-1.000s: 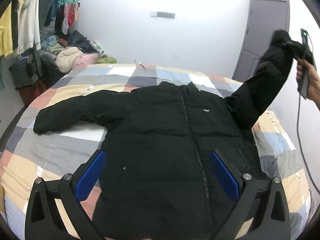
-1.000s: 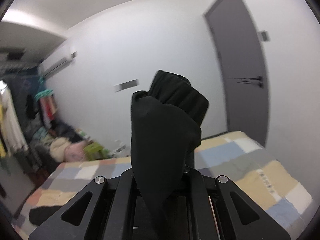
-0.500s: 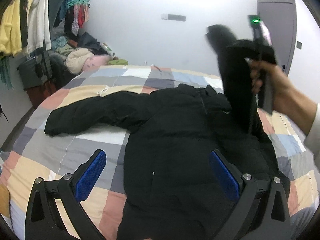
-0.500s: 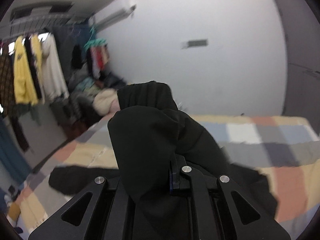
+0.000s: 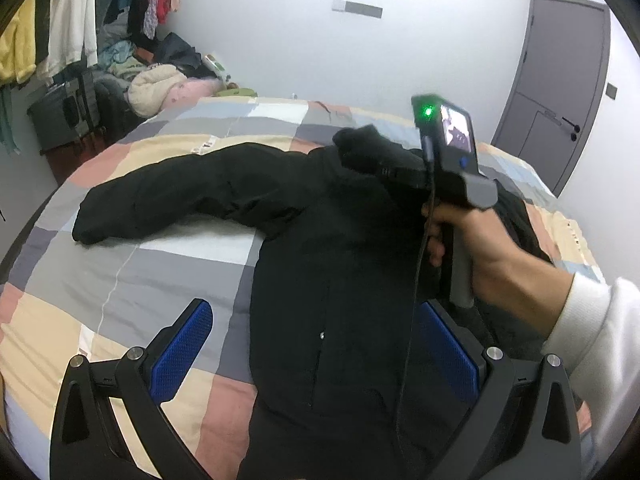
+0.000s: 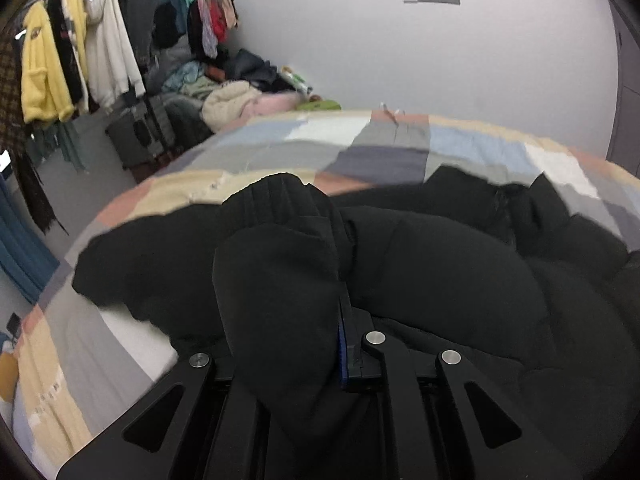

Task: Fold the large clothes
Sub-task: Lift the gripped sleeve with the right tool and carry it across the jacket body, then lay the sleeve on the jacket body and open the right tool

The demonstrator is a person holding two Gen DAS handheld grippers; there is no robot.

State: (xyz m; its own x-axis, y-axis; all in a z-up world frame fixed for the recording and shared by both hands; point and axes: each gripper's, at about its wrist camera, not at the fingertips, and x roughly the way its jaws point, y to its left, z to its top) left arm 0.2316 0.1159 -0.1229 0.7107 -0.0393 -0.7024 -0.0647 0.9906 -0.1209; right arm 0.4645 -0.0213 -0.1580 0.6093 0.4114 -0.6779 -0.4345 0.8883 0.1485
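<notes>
A large black puffer jacket (image 5: 332, 280) lies front up on the patchwork bed (image 5: 120, 280). Its left sleeve (image 5: 168, 204) stretches out flat to the left. My right gripper (image 5: 374, 162) is shut on the cuff of the right sleeve (image 6: 280, 264) and holds it low over the jacket's chest, near the collar. My left gripper (image 5: 316, 344) is open and empty, with its blue pads either side of the jacket's lower body. In the right wrist view the cuff hides most of the fingers.
A rail of hanging clothes (image 6: 60, 60) and a pile of clothes and bags (image 5: 160, 80) stand at the left of the bed. A grey door (image 5: 560, 92) is at the far right. The quilt (image 5: 80, 320) lies bare left of the jacket.
My right gripper has swung the right sleeve from high at the right, across and down onto the jacket's chest. My left gripper has stayed open over the hem and shifted slightly.
</notes>
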